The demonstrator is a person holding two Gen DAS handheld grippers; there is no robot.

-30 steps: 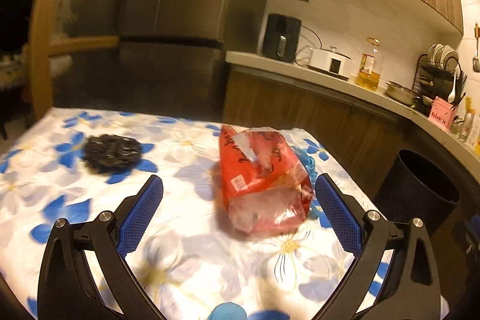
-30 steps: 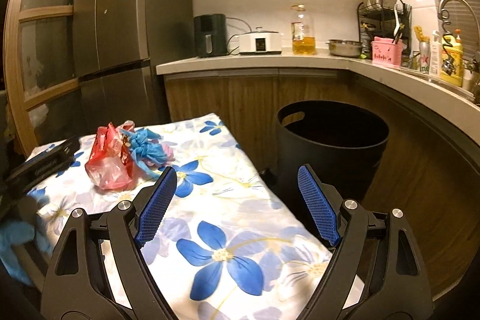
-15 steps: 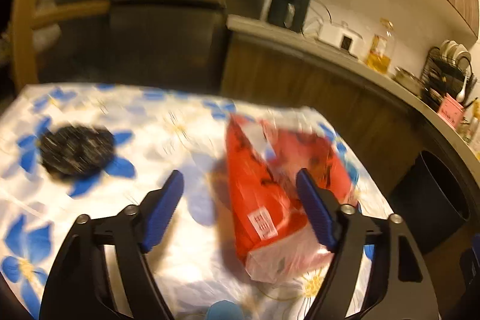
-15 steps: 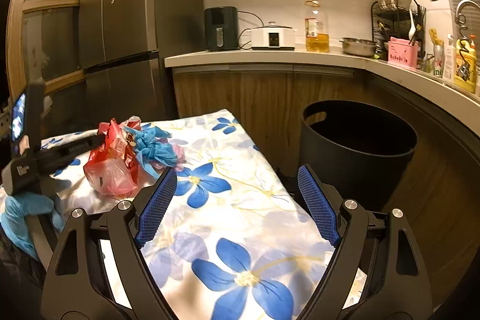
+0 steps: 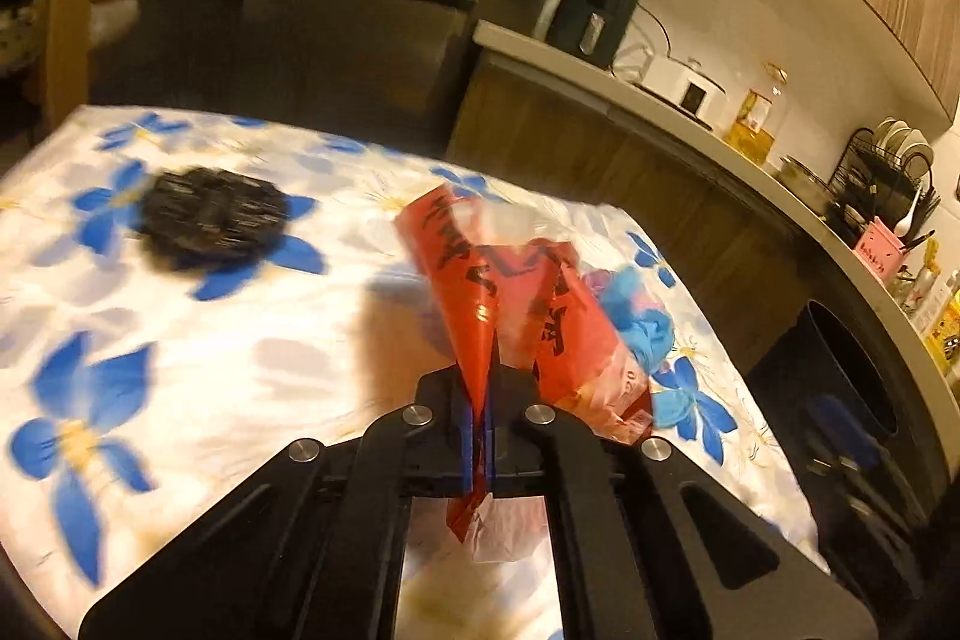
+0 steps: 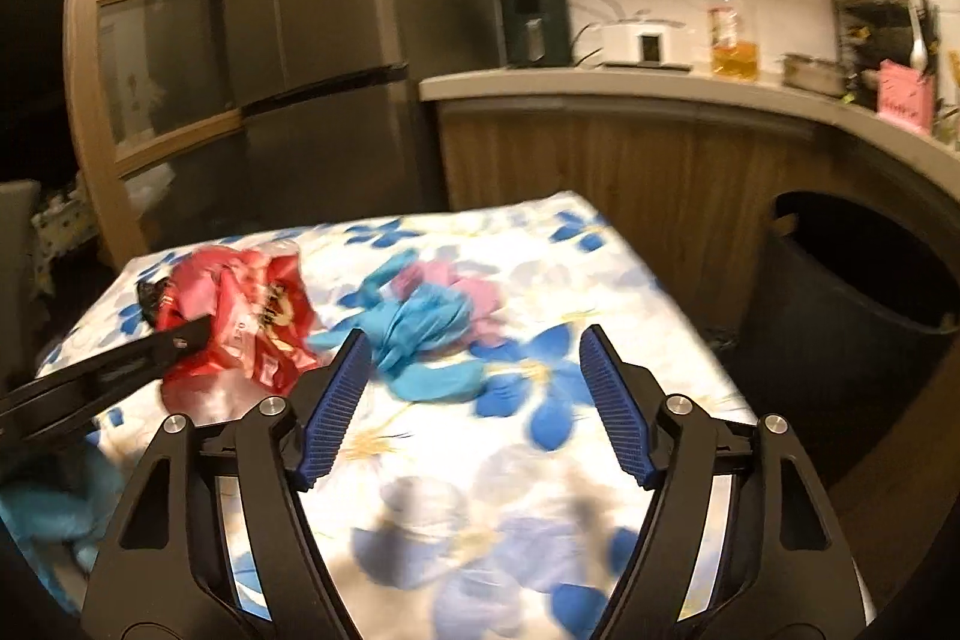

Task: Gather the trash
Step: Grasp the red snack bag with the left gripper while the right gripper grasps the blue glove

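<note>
Red plastic bag point(image 5: 540, 322) sits pinched at its edge in the closed left hand-held gripper point(image 5: 480, 436) over the flowered table point(image 5: 180, 370). Right hand-held gripper point(image 6: 474, 400) hangs open near a blue glove point(image 6: 420, 334), beside the black bin point(image 6: 852, 316).

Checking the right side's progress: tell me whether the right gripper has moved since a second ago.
Yes. The right gripper has swung left, away from the black bin and toward the blue glove on the table, jaws open.

Snack bag point(image 5: 480, 304): glossy red plastic film
Glove point(image 6: 420, 334): smooth blue rubber
Tablecloth point(image 6: 540, 460): sheeny floral cloth
Gripper pads point(image 6: 333, 412): ribbed blue rubber
Cabinets point(image 6: 600, 148): matt wood
</note>
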